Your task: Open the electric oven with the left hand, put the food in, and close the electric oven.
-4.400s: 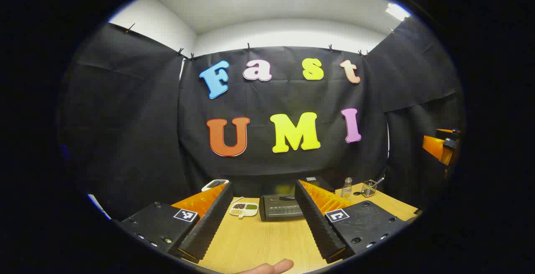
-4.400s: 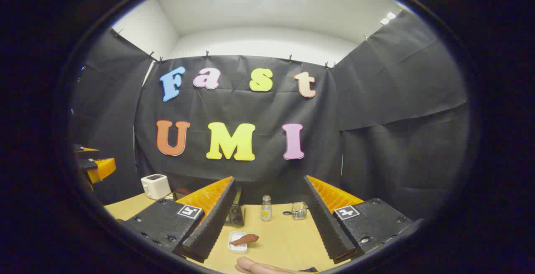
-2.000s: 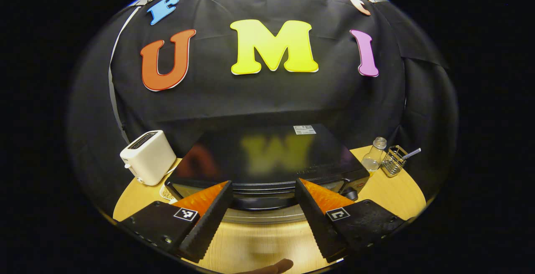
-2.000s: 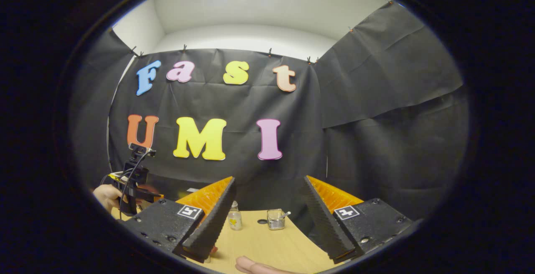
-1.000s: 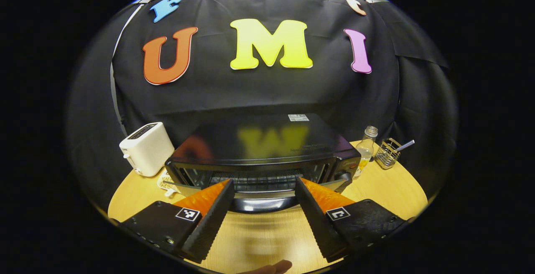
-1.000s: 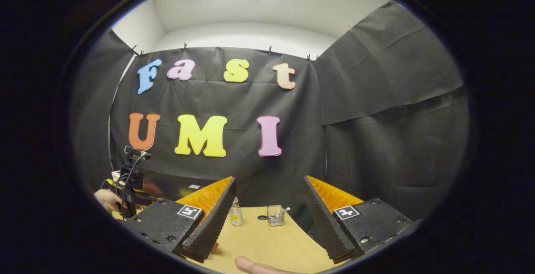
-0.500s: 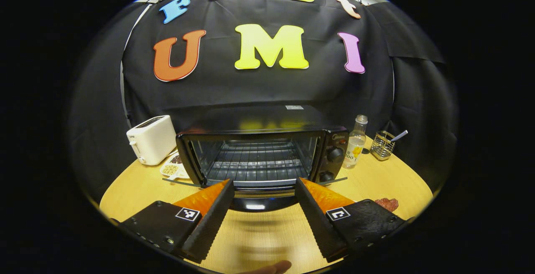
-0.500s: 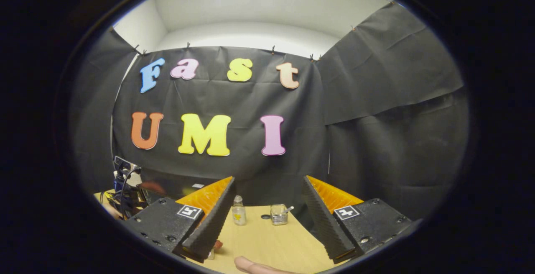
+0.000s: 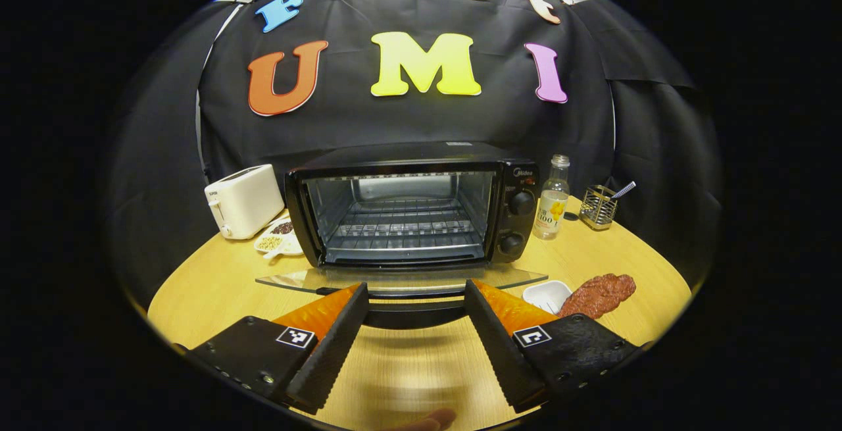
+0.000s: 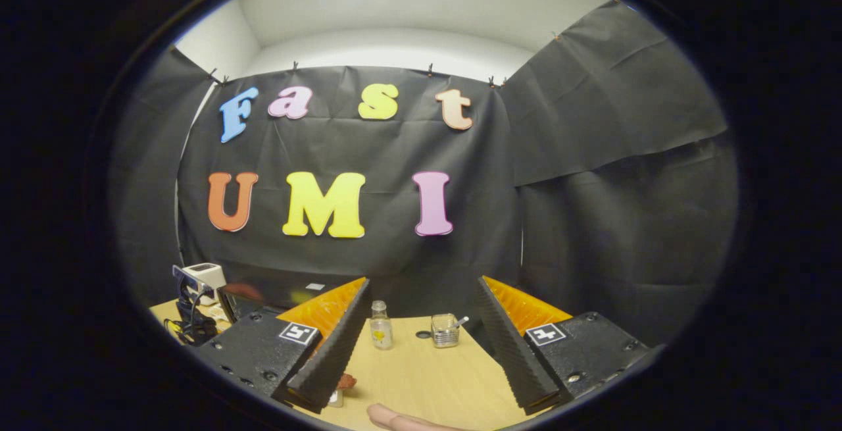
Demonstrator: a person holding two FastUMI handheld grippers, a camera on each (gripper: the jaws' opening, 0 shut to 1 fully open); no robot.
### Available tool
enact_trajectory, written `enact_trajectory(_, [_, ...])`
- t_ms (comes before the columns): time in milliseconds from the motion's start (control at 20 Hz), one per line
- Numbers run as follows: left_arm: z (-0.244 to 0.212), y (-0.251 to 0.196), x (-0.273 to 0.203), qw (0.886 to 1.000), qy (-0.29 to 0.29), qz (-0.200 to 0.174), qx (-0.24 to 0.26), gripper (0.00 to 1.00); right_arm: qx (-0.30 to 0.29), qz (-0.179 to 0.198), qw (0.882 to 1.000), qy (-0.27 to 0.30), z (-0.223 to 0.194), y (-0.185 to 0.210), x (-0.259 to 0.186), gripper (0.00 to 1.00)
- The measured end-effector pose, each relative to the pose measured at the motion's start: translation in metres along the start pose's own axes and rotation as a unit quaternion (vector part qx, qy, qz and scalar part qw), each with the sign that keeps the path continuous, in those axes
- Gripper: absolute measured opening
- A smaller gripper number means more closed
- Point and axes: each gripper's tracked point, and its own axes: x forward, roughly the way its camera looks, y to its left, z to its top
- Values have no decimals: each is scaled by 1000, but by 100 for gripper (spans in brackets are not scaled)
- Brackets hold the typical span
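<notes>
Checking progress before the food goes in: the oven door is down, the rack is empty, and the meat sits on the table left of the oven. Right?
Not quite: in the left gripper view the meat lies right of the oven, by a white dish. The door is down and the rack is empty.

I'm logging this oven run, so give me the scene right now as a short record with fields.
oven: door folded down flat, rack empty
food: reddish piece on the table, right of the oven, partly over a small white dish
left tool: open, handle of the door between its fingers
right tool: open, holding nothing
</notes>
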Motion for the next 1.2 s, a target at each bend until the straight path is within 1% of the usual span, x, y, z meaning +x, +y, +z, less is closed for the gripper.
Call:
enact_trajectory(150, [-22, -1, -3, 1000, 17, -1, 1, 94, -13, 7, 1000, 6, -6, 10, 3, 100])
enact_trajectory(300, [-48, -2, -2, 999, 50, -3, 4, 94, -29, 21, 999, 11, -10, 23, 6, 100])
enact_trajectory(500, [-83, -6, 1, 995, 103, -4, -6, 94, -25, 37, 999, 19, -14, 33, 7, 100])
enact_trajectory(550, [-76, -5, 6, 996, 87, -5, 0, 94, -24, 38, 999, 21, -14, 34, 8, 100])
enact_trajectory(650, [-79, -6, 2, 996, 94, -5, 0, 94, -24, 38, 999, 26, -18, 34, 11, 100])
enact_trajectory(750, [-71, -5, 1, 997, 81, -5, -6, 95, -22, 45, 998, 36, -24, 38, 12, 100])
enact_trajectory(850, [-62, 0, -3, 998, 69, 3, -6, 94, -21, 56, 997, 55, -35, 42, 17, 100])
enact_trajectory(1050, [-31, 6, -22, 999, 35, 4, -16, 94, -29, 79, 989, 121, -70, 46, 35, 100])
enact_trajectory(1200, [6, 11, -43, 1000, -9, 6, -16, 94, -24, 103, 978, 181, -105, 52, 47, 100])
